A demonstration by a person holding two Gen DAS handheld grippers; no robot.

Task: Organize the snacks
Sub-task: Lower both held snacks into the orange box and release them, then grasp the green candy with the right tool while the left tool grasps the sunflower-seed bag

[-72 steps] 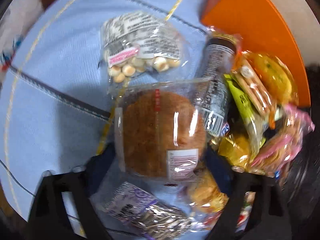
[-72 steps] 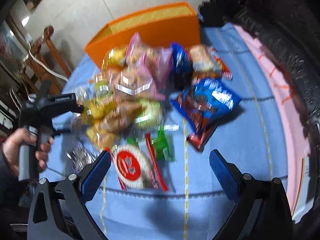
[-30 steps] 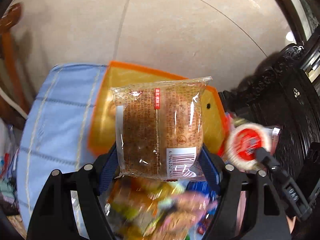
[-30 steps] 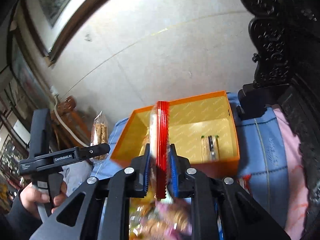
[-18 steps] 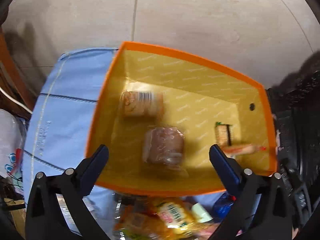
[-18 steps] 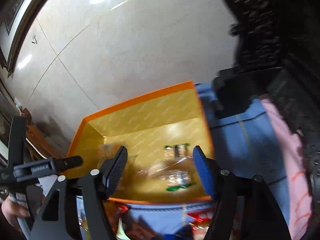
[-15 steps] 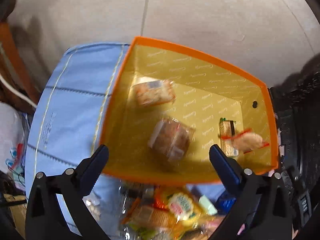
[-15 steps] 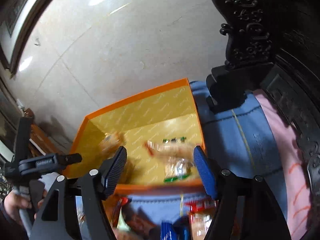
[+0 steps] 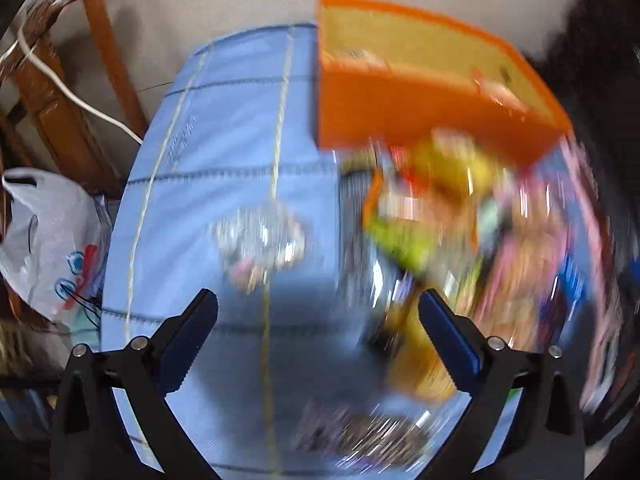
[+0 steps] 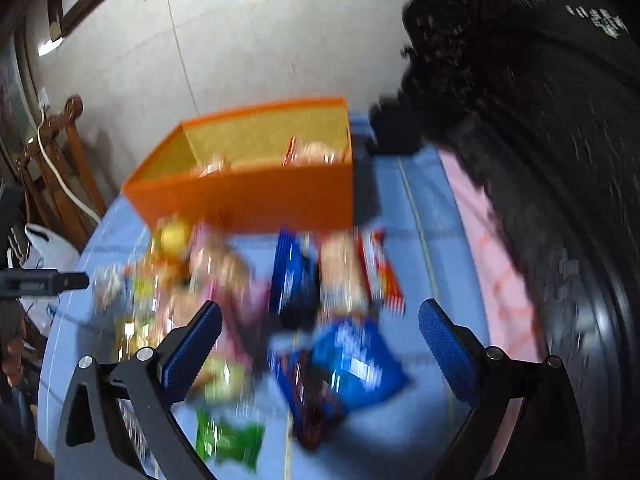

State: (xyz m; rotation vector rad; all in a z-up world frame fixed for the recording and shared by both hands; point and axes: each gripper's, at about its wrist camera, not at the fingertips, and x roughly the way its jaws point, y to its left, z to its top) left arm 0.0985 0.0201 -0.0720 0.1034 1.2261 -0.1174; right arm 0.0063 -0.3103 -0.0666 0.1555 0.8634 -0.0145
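Note:
An orange box (image 9: pixel 400 108) stands at the far end of the blue cloth (image 9: pixel 224 140); several wrapped snacks (image 10: pixel 312 154) lie inside it. In front of the box, loose snack packets (image 9: pixel 460 220) are heaped, blurred by motion. My left gripper (image 9: pixel 316 300) is open and empty above the cloth, with a clear bag of small snacks (image 9: pixel 260 240) just beyond its fingers. My right gripper (image 10: pixel 320 312) has its jaws opening wide, nothing between them, above a blue packet (image 10: pixel 356 364) and the pile. A green packet (image 10: pixel 228 440) lies nearer.
A wooden chair (image 9: pixel 60 112) with a white cord and a white plastic bag (image 9: pixel 44 236) stand left of the table. Dark carved furniture (image 10: pixel 540 120) and a pink cloth strip (image 10: pixel 492 264) border the right side. The left gripper's black tip (image 10: pixel 48 280) shows at the far left.
The left gripper let the bun packet fall into the box and the right let its red-edged packet fall. Both have pulled back and tilted down over the pile.

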